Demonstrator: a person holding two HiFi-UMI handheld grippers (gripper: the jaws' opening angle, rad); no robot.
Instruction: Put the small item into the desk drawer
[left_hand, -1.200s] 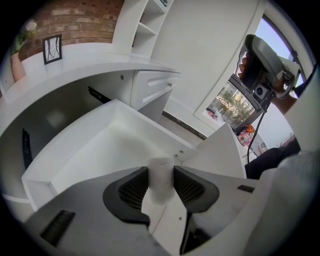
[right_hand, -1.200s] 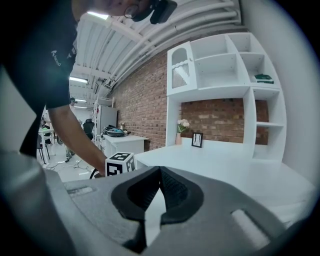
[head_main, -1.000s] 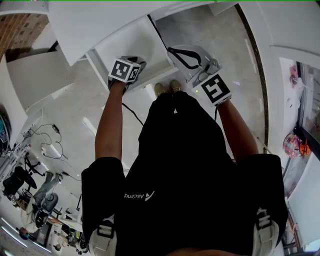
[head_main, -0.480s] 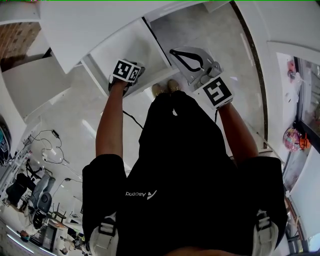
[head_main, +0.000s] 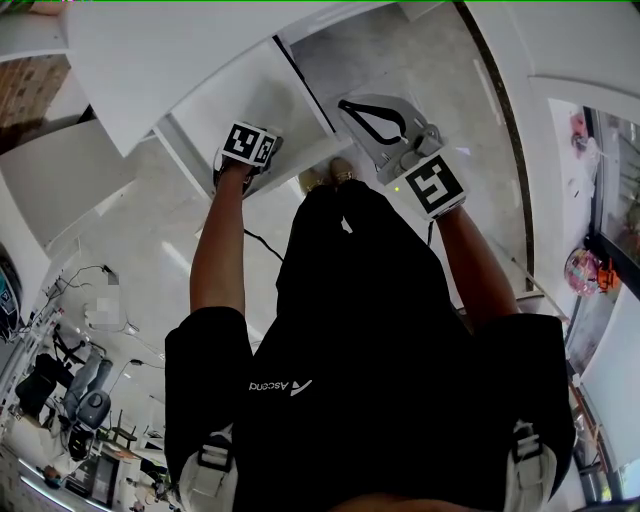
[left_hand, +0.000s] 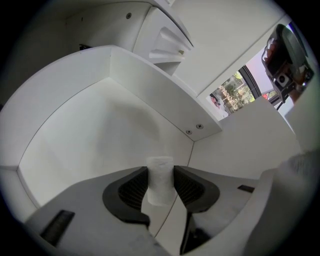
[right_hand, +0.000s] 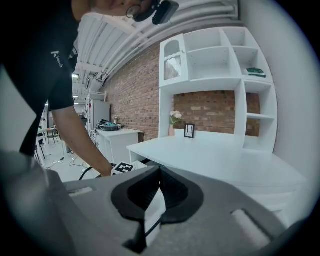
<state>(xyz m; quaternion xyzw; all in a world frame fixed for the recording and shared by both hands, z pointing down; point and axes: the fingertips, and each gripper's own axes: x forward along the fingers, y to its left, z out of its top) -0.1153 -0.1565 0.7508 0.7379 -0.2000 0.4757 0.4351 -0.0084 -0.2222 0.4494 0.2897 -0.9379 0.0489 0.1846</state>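
Observation:
The small item (left_hand: 160, 180) is a short white roll. My left gripper (left_hand: 161, 189) is shut on it, one dark pad on each side. It hangs inside the open white desk drawer (left_hand: 90, 135), above the drawer's floor and close to a back corner. In the head view my left gripper (head_main: 244, 150) sits over the open drawer (head_main: 240, 95), its jaws hidden under the marker cube. To the right of the drawer my right gripper (head_main: 352, 104) is held over the floor, shut, with nothing in it. In its own view the right gripper (right_hand: 159, 172) points across the white desk top (right_hand: 215, 160).
The white desk top (head_main: 150, 50) lies beyond the drawer. A white shelf unit (right_hand: 215, 55) stands on the desk against a brick wall, with a small picture frame (right_hand: 189, 130) and a flower vase (right_hand: 173, 120). The person's shoes (head_main: 330, 175) stand just by the drawer front.
The left gripper has shifted slightly to the left over the drawer, still holding the item. The right gripper has stayed almost still.

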